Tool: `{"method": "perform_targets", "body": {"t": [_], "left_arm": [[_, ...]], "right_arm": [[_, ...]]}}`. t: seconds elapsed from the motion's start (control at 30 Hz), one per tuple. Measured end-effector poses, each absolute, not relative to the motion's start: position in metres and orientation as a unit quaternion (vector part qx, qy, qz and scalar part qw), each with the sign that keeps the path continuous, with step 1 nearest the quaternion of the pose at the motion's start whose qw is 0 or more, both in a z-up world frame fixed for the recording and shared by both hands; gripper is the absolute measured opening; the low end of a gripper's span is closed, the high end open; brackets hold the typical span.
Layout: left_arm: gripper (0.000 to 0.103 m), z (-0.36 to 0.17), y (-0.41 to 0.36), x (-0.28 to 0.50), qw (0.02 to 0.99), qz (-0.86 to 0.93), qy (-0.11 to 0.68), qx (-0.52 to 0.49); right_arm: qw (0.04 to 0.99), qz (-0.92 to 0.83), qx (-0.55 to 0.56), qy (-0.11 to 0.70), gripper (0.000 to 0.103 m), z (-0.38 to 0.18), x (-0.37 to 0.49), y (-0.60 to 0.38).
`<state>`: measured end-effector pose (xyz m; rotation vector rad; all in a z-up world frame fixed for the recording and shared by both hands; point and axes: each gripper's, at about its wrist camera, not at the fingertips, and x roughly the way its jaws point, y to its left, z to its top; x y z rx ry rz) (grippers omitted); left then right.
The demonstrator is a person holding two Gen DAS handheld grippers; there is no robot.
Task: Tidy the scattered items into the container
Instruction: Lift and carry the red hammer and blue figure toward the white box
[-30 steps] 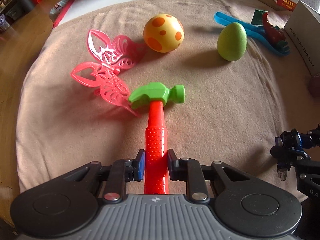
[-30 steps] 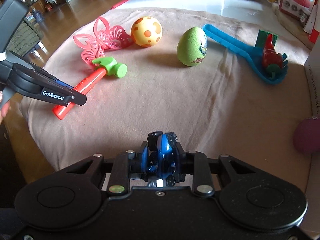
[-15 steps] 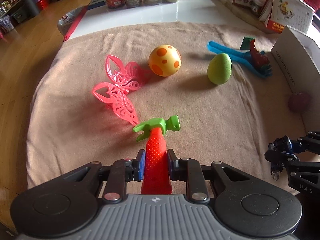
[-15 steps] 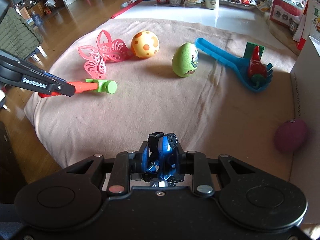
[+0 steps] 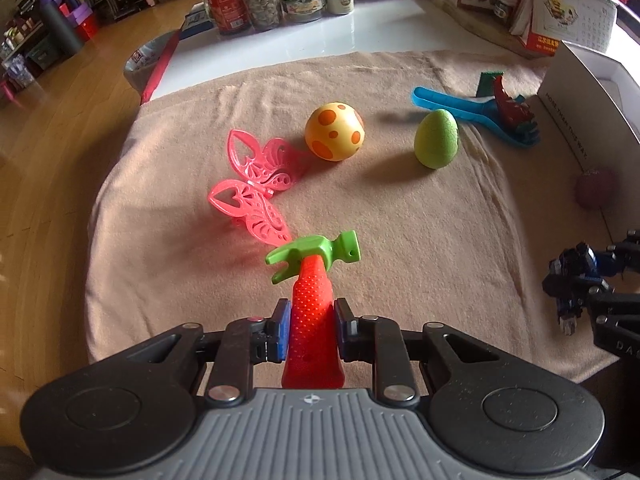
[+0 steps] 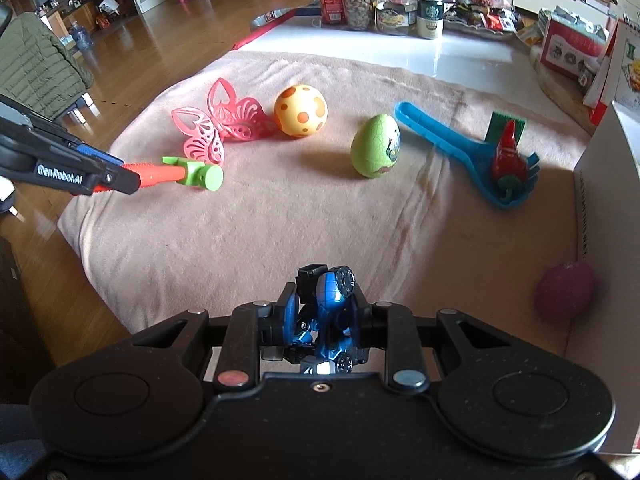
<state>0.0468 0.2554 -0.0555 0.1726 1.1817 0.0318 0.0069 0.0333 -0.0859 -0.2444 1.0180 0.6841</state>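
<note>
Left tool [image 5: 310, 330]: pads closed on the red handle of a toy hammer [image 5: 312, 276], held clear above the cloth [image 5: 400, 240]; the butt of the handle is hidden behind the tool body, and the green head points away from the camera. In the right wrist view the same tool [image 6: 120, 178] enters from the left edge, its body cut off by the frame, and only the front part of the handle and the head of the hammer [image 6: 180, 170] show.

Right tool [image 6: 322, 312]: pads closed on a small blue and black toy robot [image 6: 324, 304], whose lower part is hidden behind the tool body. In the left wrist view this toy [image 5: 576, 276] sits at the right edge, dark and hard to make out.

On the tan cloth that covers the bench lie a pink butterfly [image 6: 218, 126], a yellow ball with orange spots [image 6: 301, 111] just beside it, a green egg [image 6: 375, 146] standing upright, and a blue scoop [image 6: 460, 148] with a red and green toy [image 6: 507, 156] resting in its forked end; what kind of toy cannot be told. A dark pink ball [image 6: 566, 290], blurred, rests against the wall of the white box [image 6: 608, 220]. The box is cut off by the right edge and its inside hardly shows. Jars [image 6: 360, 2] stand at the far side, beyond the cloth.
</note>
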Motion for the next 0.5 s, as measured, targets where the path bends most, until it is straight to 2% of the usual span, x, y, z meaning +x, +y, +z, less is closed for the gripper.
{"method": "perform_targets", "body": {"t": [0.5], "left_arm": [[0.023, -0.016, 0.181, 0.043, 0.825, -0.033, 0.538, 0.172]], "right_arm": [[0.830, 0.313, -0.107, 0.450, 0.026, -0.030, 0.014, -0.003]]}}
